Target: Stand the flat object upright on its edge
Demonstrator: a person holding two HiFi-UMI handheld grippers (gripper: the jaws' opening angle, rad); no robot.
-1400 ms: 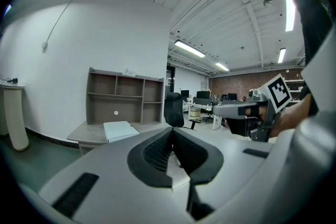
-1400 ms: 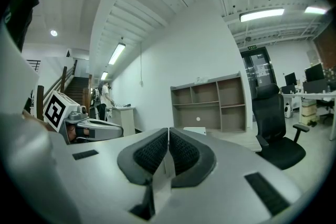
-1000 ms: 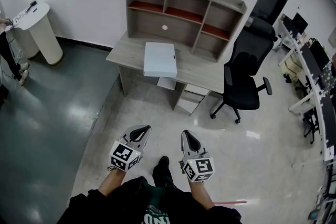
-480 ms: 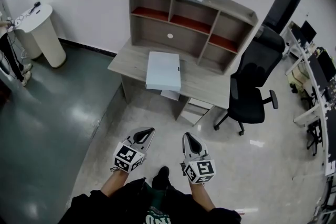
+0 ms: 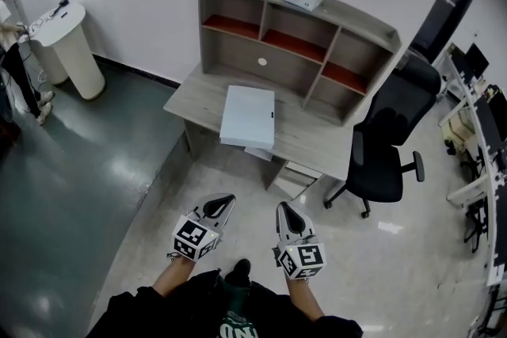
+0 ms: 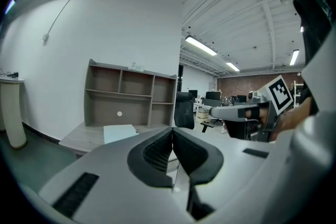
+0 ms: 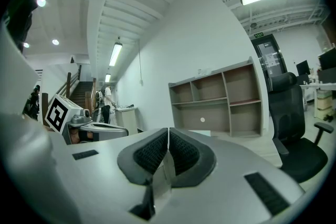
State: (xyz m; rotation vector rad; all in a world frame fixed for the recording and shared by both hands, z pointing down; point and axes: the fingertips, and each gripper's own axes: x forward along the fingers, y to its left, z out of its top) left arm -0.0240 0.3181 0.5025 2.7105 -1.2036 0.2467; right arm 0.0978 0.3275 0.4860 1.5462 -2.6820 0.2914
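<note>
Draws nearer desk point(image 5: 310, 135) than a second ago | finds panel point(image 5: 249, 116) lying flat near desk's front edge, untouched | carries left gripper point(image 5: 219, 203), right gripper point(image 5: 284, 210) clamped together, empty, well short of panel | leaves standing-up unstarted

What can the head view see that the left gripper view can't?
Only the head view shows the person's shoe. Only the left gripper view shows the ceiling lights and the left gripper close up, its jaws pressed together with nothing between them. Both show the desk, the flat white object lying on it, and the black chair.
</note>
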